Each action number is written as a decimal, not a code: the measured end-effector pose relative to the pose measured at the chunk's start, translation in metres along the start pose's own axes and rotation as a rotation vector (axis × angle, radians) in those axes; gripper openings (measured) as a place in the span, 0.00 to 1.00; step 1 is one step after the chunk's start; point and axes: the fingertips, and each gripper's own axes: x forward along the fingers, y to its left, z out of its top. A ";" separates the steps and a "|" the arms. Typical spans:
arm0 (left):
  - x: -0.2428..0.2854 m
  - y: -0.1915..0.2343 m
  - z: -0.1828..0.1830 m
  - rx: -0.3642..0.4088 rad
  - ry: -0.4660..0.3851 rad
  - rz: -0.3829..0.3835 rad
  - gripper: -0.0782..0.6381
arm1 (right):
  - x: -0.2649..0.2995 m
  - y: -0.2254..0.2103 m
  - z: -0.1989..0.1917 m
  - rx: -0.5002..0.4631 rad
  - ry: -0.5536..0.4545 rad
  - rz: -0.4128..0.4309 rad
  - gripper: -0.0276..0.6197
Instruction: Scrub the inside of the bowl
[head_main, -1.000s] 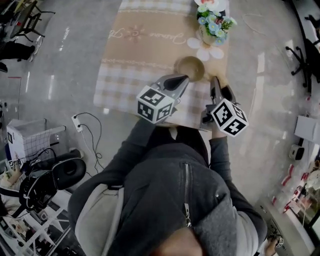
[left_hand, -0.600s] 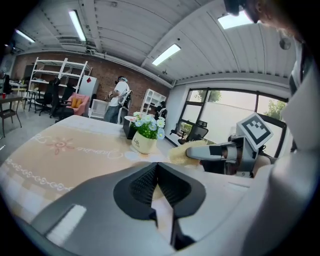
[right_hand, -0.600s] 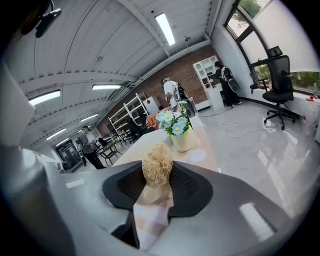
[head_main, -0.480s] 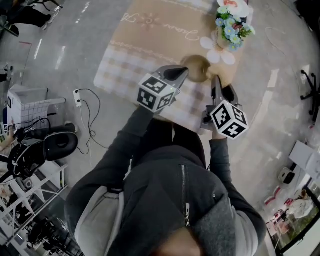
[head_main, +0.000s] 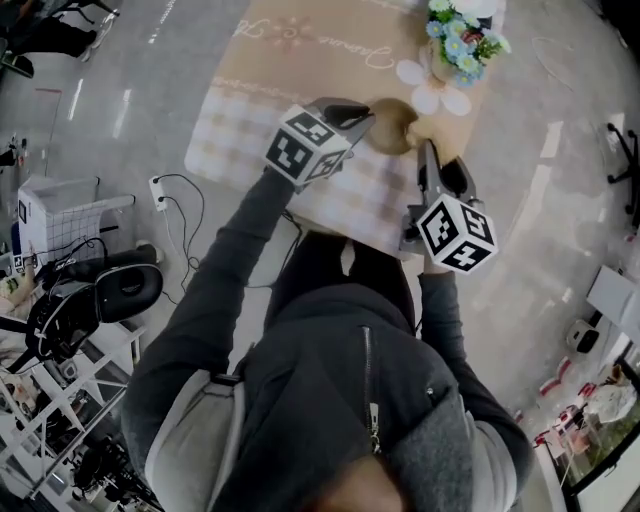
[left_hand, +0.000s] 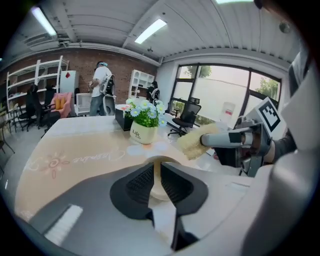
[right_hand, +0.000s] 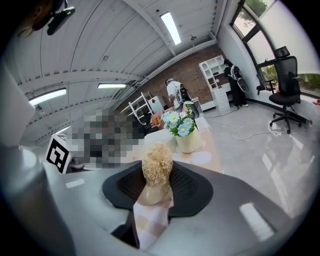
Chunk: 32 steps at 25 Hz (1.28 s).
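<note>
- The left hand-held gripper (head_main: 366, 113) crowds the left rim of the bowl (head_main: 393, 128). Its jaws have just been opening to a narrow slot; the bowl shows through it, but whether the rim sits between the pads is unclear.
- The right hand-held gripper (head_main: 426, 152), clamped on the scrubber (head_main: 420, 128), closes off the bowl's right side.
- The flower pot (head_main: 455, 55) stands near, beyond and to the right.
- The bare counter (head_main: 300, 70) beyond and to the left lies open.

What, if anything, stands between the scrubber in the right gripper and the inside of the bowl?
Nothing visible. The scrubber, clamped in the right gripper, is beside the bowl, whose top is uncovered. The left gripper, its empty jaws having just been opening, sits at the opposite rim, off that path.
</note>
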 end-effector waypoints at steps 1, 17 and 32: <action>0.002 0.001 0.000 0.028 0.023 -0.011 0.18 | -0.002 0.001 0.000 -0.001 -0.003 -0.002 0.25; 0.044 0.023 -0.006 0.221 0.311 -0.128 0.32 | -0.013 -0.009 -0.022 0.073 -0.018 -0.042 0.25; 0.074 0.027 -0.026 0.263 0.495 -0.149 0.43 | -0.016 -0.020 -0.025 0.102 -0.027 -0.048 0.25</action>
